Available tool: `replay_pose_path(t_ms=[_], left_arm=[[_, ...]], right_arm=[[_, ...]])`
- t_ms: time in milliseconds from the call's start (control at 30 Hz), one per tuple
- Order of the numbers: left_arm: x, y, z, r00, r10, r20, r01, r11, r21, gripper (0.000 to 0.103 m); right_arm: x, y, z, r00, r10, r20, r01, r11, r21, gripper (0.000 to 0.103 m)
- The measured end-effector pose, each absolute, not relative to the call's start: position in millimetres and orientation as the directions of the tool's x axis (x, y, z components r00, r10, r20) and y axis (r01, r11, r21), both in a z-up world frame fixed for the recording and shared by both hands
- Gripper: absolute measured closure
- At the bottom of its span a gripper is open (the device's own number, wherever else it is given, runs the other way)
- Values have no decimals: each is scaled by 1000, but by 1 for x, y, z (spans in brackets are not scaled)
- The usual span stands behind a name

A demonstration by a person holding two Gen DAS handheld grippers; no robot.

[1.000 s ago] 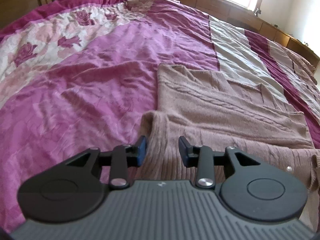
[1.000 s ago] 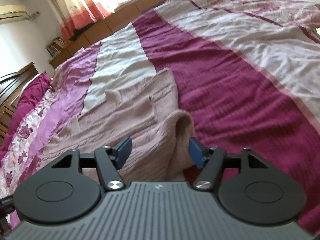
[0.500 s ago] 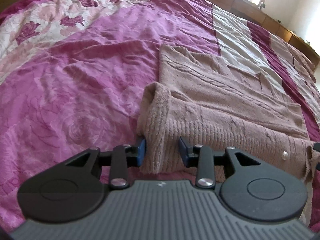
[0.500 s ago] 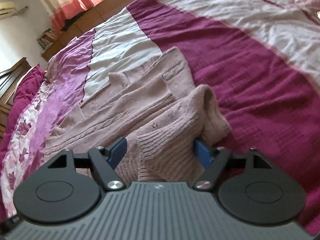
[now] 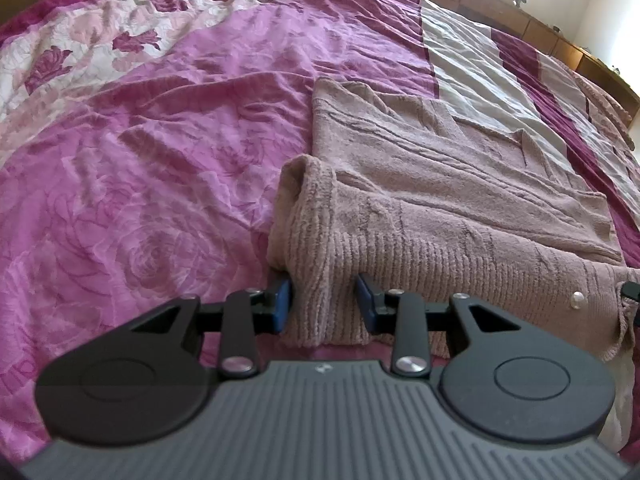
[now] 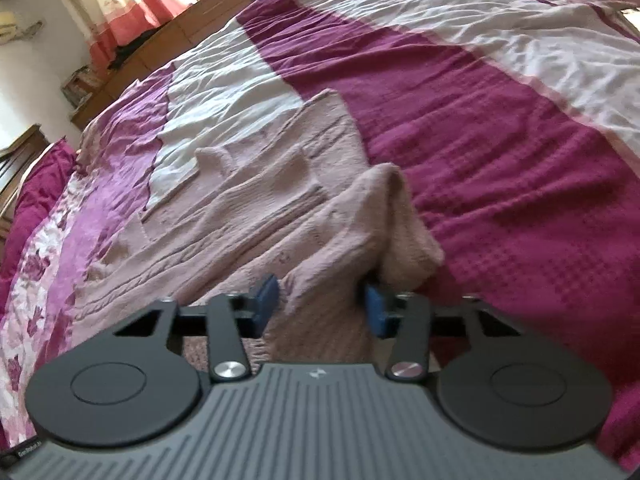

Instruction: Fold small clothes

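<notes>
Cardigan (image 5: 440,200) in dusty pink knit lies spread on the bed, its near ribbed hem bunched up between both sets of tongs. Left tongs (image 5: 324,296) point forward and steeply downward at the bed; their blue pads (image 5: 282,298) stand fairly close together, the left one pressed into a rolled fold of the hem and the right one against the knit on the other side, so the fabric looks pinched between them. That gripped fold rises as a soft tube just beyond the tips and runs back toward the flat body of the garment. Right tongs (image 6: 322,304) point down at a similar slant, and their jaws are closing around the opposite corner of the hem; the right-hand pad (image 6: 376,312) touches the raised fold, while a thin gap still shows between the left-hand pad and the knit. In the left wrist view a small pearl button (image 5: 576,301) sits on the hem toward the right edge, near a dark tip that pokes in there. Beyond the tongs the cardigan lies flat with a folded sleeve across it, resting on the bedspread (image 5: 160,160), which is pink with rose patterns on one side and banded in magenta and white on the other. A wooden headboard (image 5: 500,12) runs along the far edge, and a pink curtain (image 6: 132,12) hangs at a bright window.
</notes>
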State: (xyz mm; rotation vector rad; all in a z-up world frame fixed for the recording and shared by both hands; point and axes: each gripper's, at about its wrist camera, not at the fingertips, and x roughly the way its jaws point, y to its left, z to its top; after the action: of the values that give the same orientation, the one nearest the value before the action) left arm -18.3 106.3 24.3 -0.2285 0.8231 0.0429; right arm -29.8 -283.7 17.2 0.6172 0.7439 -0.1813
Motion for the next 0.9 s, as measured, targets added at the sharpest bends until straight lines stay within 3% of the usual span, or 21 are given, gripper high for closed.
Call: replay_pose_path(t_ms=[100, 233, 500, 533, 567, 600, 900], left_arm=[[-17, 104, 24, 679, -53, -732, -115, 977, -177, 67], [-16, 104, 22, 675, -44, -736, -128, 976, -176, 67], [-17, 98, 23, 679, -11, -734, -146, 978, -150, 67], [-17, 97, 24, 681, -4, -733, -150, 978, -145, 71], [-18, 96, 25, 683, -5, -730, -148, 978, -146, 85], [-19, 96, 27, 685, -19, -728, -141, 977, -158, 88], [-26, 96, 46, 733, -66, -677, -110, 971, -214, 91]], right_arm=[[-38, -292, 13, 745, 71, -663, 366, 787, 496, 73], [-47, -303, 5, 769, 109, -630, 355, 747, 562, 79], [-63, -321, 1, 836, 200, -511, 267, 665, 697, 80], [-64, -322, 0, 839, 210, -502, 259, 658, 707, 80], [-64, -324, 0, 842, 217, -494, 250, 654, 714, 80], [-65, -325, 1, 846, 223, -484, 240, 652, 719, 80], [-70, -328, 11, 878, 265, -399, 154, 633, 759, 82]])
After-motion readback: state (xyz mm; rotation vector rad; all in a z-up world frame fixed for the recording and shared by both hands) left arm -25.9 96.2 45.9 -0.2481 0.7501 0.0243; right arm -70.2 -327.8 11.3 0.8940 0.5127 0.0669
